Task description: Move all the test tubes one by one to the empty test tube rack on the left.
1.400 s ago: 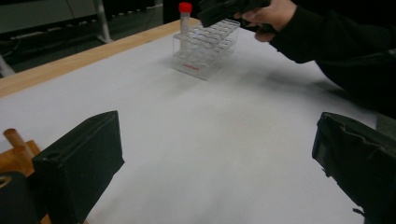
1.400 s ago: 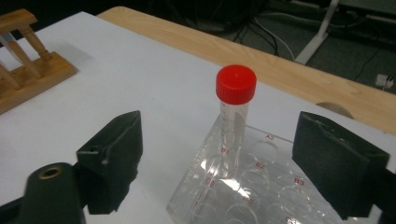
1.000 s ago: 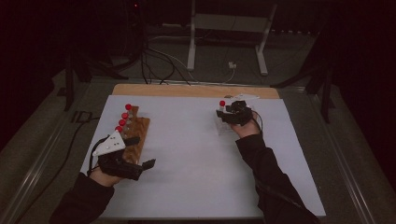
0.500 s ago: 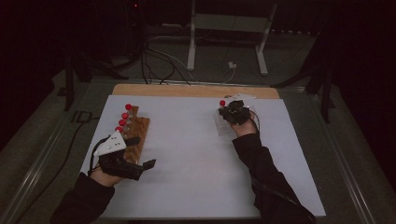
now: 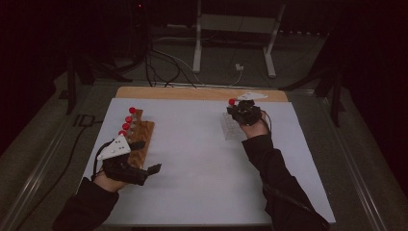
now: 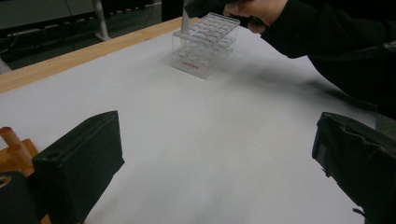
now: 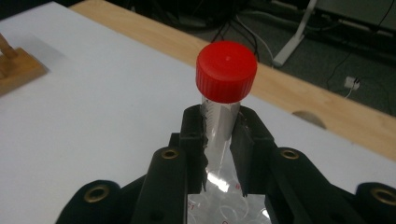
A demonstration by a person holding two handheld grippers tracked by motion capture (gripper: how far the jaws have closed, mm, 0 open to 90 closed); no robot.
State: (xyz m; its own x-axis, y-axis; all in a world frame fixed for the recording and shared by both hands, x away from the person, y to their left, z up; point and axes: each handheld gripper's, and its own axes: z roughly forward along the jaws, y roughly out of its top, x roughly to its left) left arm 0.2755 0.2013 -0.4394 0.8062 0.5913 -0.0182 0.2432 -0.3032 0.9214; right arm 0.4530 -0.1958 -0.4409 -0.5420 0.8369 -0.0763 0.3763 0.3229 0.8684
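My right gripper (image 7: 219, 135) is shut on a clear tube with a red cap (image 7: 226, 70), and its pads press the tube just below the cap. The tube stands upright over a clear plastic rack (image 5: 230, 127), near the far right of the white mat, under my right gripper (image 5: 239, 109). A wooden rack (image 5: 139, 134) at the left holds several red-capped tubes (image 5: 129, 118). My left gripper (image 5: 146, 156) rests just in front of the wooden rack. Its jaws stand open with nothing between them, and my left gripper (image 6: 219, 177) points across the mat toward the clear rack (image 6: 205, 42).
A white mat (image 5: 192, 168) covers the table, with a bare wooden strip (image 5: 192, 93) along its far edge. Beyond the table are cables and a metal stand (image 5: 197, 43) on the floor. The wooden rack's corner (image 7: 18, 70) lies at the left of the right gripper view.
The right hand has shifted only slightly at the clear rack, with the red cap still at its tip. The left hand has stayed in place.
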